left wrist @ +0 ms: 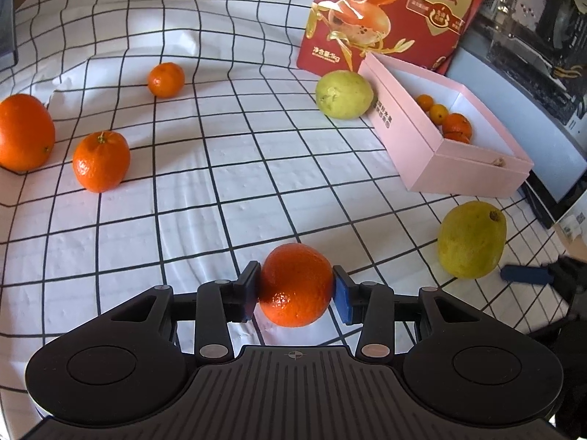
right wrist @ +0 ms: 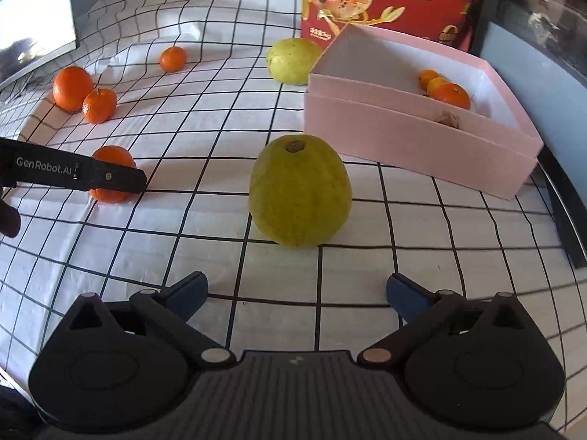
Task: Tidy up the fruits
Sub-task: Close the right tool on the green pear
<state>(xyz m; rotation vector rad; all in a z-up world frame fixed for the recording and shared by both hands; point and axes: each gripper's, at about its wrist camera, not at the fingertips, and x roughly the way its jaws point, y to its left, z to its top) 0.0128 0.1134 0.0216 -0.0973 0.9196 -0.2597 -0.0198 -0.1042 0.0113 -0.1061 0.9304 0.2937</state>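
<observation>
- Few fruits had reached the pink box [right wrist: 422, 139] so far: three or four small oranges [right wrist: 448, 96] lay bunched at its far end, with most of its white floor bare.
- Seven fruits at least were out on the checked cloth [left wrist: 205, 198], so I judged the sorting less than half done.
- The left gripper [left wrist: 296, 291] was clamped on a mandarin [left wrist: 295, 284], black pad on one flank and blue pad on the other; whether the fruit had cleared the cloth I could not tell.
- The right gripper [right wrist: 296, 295] stood spread wide with nothing between its fingers, pointing at a yellow-green pear-shaped fruit [right wrist: 300, 190] just ahead at twelve o'clock, not yet touched.
- From that gripper the box sat at about one o'clock, near the fruit, so the carry looked short.
- A second, paler green fruit [left wrist: 344, 94] rested against the box's far corner, in front of a red printed bag [left wrist: 389, 11].
- Three more waited at ten to eleven o'clock from the left gripper: a large orange [left wrist: 25, 132], a mandarin with a stem [left wrist: 101, 161] beside it, and a small one [left wrist: 166, 79] farther back.
- Left to do, as I read it: box the held mandarin, then both green fruits and the three loose oranges.
</observation>
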